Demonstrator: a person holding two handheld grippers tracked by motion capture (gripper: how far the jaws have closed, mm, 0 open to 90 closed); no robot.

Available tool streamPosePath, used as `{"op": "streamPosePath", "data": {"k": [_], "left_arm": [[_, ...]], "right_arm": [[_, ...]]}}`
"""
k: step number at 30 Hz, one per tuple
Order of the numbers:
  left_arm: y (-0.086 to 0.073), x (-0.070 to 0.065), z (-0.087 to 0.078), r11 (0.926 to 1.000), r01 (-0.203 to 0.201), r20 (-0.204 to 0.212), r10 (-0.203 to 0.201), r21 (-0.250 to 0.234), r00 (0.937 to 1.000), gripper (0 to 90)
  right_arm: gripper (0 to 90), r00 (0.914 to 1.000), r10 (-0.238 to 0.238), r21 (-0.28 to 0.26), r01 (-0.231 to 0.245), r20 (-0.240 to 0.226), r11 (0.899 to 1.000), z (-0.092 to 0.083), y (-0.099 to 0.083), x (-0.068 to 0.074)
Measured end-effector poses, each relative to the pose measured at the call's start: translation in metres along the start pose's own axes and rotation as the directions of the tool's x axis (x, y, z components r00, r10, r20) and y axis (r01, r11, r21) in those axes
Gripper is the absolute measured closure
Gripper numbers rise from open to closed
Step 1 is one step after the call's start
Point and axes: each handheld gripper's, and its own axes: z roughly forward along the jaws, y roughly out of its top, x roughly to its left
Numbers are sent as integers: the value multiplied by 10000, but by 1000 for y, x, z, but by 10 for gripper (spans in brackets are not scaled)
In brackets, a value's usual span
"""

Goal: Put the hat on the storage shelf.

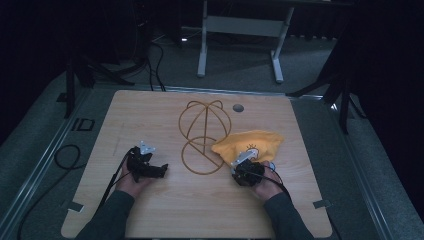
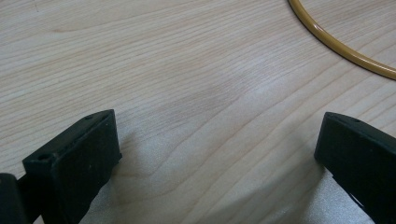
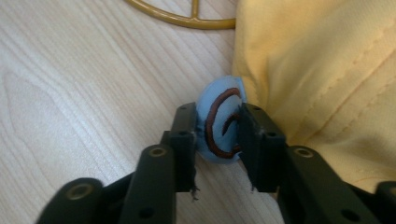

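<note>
A yellow cloth [image 1: 255,141] lies bunched on the right half of the wooden table [image 1: 165,210]. At its near edge sits a light-blue round patch [image 3: 220,99] with a brown swirl drawn on it. My right gripper [image 1: 245,169] [image 3: 217,119] has its two black jaws pressed on that patch from both sides, close against the yellow cloth [image 3: 327,70]. My left gripper [image 1: 152,170] [image 2: 217,135] rests low over bare wood at the left, jaws wide open with nothing between them. A golden wire frame [image 1: 204,136] of loops lies flat at the table's centre.
An arc of the golden wire [image 2: 341,44] runs just ahead of the left gripper, and another part [image 3: 187,18] lies beyond the right one. A grey round cap [image 1: 238,107] sits near the far table edge. Cables [image 1: 65,157] lie on the floor at the left; a white desk frame [image 1: 240,30] stands behind.
</note>
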Motion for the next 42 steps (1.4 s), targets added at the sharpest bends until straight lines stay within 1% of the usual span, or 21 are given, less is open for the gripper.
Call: {"op": "streamPosePath", "data": {"k": [3,5,7,14,15,18,20,23,31,37,42], "left_arm": [[0,0,0,10000,-1,1,1,0,10000,1],[0,0,0,10000,0,0,0,-1,10000,1],[0,0,0,10000,3,0,-3,-4,10000,1],[0,0,0,10000,-1,6,1,3,10000,1],[0,0,0,10000,0,5,0,4,10000,1],[0,0,0,10000,1,6,-1,4,10000,1],[0,0,0,10000,0,5,0,3,10000,1],[0,0,0,10000,-1,6,1,6,10000,1],[0,0,0,10000,1,7,-1,3,10000,1],[0,0,0,10000,3,7,-3,3,10000,1],[0,0,0,10000,5,7,-5,2,10000,1]], "right_arm": [[779,9999,-108,142,107,122,9998,0,2,1],[812,10000,-49,172,49,37,9998,-3,3,-1],[820,9999,3,198,-1,-124,9998,-5,3,-5],[823,9997,-25,206,31,-253,9998,-17,1,-11],[823,9995,12,51,-10,-326,10000,-25,1,-15],[823,9987,143,-164,-151,-488,9998,-36,0,-23],[823,9989,164,-114,-169,-443,9998,-43,1,-27],[823,9995,10,-127,-14,-300,9999,-53,2,-31],[823,10000,-17,-175,17,-15,9998,-77,4,-41],[823,10000,4,-276,-3,20,9996,-90,4,-48],[823,9999,-71,-224,74,120,9997,-97,5,-51]]}}
